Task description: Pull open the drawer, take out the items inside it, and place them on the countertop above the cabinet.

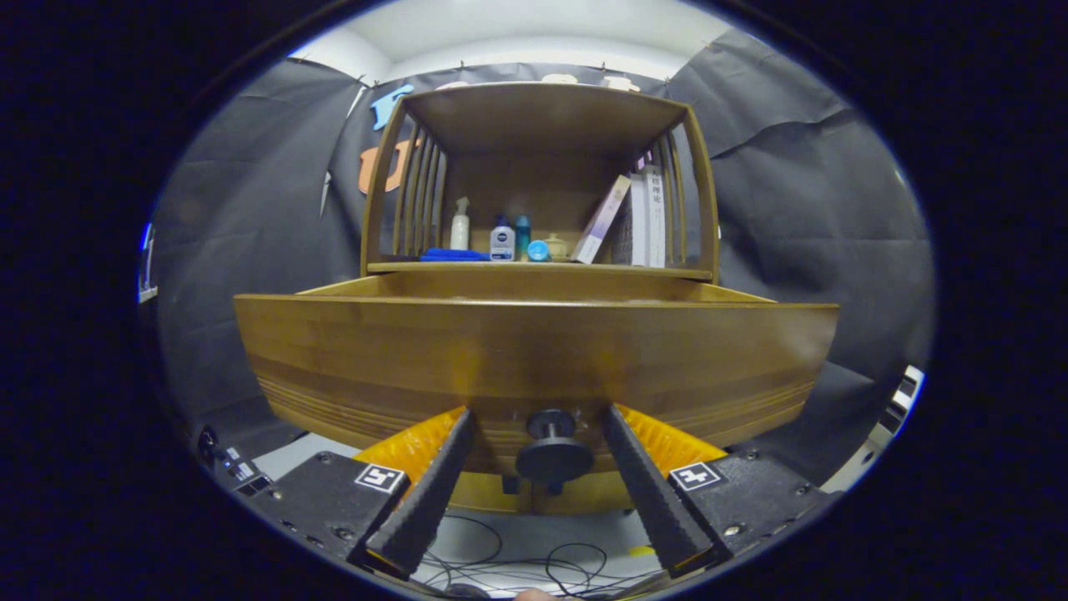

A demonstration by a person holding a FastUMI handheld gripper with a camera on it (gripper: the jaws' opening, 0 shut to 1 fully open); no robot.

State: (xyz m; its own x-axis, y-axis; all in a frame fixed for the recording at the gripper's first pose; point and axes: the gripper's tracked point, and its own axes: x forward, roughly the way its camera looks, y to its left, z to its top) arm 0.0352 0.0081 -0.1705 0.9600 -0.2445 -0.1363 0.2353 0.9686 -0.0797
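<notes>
Your hand-held gripper (538,426) sits right in front, with its two black fingers (430,484) spread wide and holding nothing. Between them is the round black knob (552,451) — neither finger touches it. That knob is on the front of the wooden drawer (534,351), and the drawer looks pulled out toward you already. From down here you cannot see what is inside it; the tall front hides that.

I think the drawer is stiff and a bit heavy, since it is solid wood, so it should slide straight and not bend. The knob is small, smooth and maybe slippery — if you need to pull more, close both fingers on its thin neck behind the round cap, so it cannot slip off.

Above the drawer is the counter (667,271), the flat top of the cabinet. It already carries a white spray bottle (460,225), some little bottles (502,239), a blue cloth (450,255) and a few books (647,221). Things from the drawer could go in the bare spot near the front edge.
</notes>
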